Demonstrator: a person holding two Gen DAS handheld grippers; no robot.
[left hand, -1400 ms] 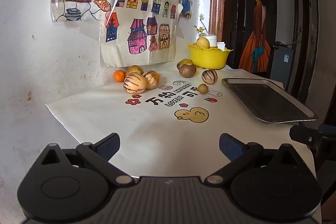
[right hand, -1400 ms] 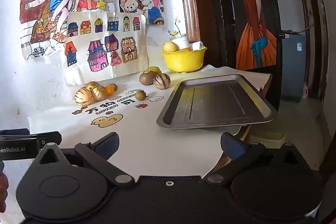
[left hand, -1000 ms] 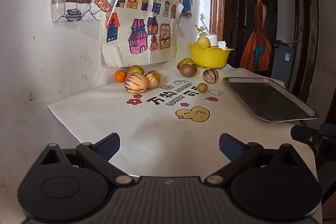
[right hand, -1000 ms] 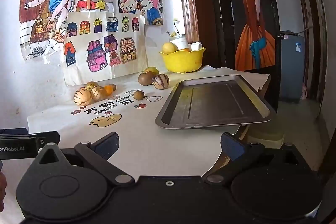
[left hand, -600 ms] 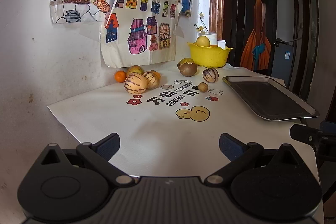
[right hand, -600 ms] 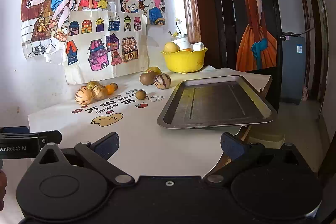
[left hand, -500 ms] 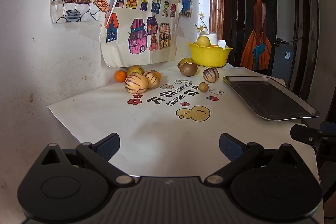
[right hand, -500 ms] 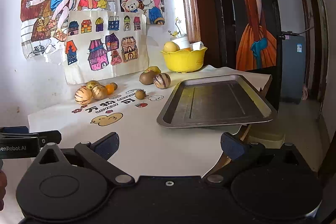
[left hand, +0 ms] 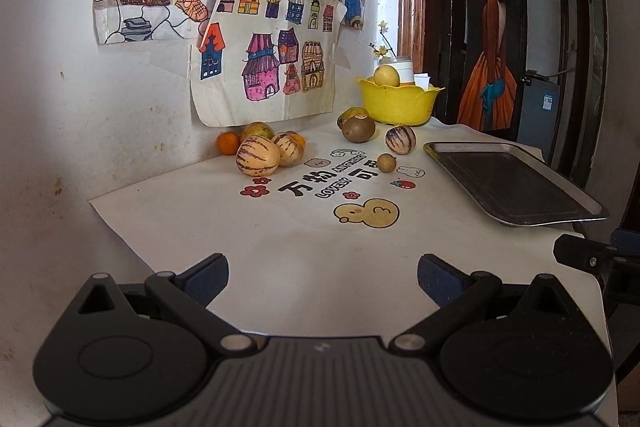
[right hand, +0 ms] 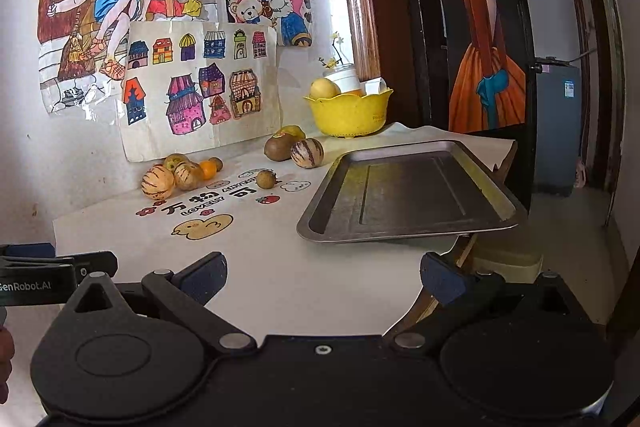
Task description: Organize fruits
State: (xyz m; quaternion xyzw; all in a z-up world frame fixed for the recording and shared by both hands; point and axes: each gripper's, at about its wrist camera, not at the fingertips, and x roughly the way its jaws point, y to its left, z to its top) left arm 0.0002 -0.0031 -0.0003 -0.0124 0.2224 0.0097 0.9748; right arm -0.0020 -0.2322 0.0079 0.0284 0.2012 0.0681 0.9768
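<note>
My left tongs [left hand: 323, 277] and right tongs [right hand: 323, 277] hang released. The yellow bowl [right hand: 348, 115] hides most of its contents (one yellow fruit [right hand: 324, 89] shows) — the tray [right hand: 404, 195] holds nothing — loose fruits [left hand: 258, 157] sit on the surface [left hand: 280, 259] near the wall.

On the table [left hand: 280, 267], a fruit cluster [left hand: 264, 151] lies at eleven o'clock by the wall. The bowl [left hand: 396, 103] stands at one o'clock, two fruits [left hand: 376, 133] before it. The tray [left hand: 512, 183] lies at two o'clock.
</note>
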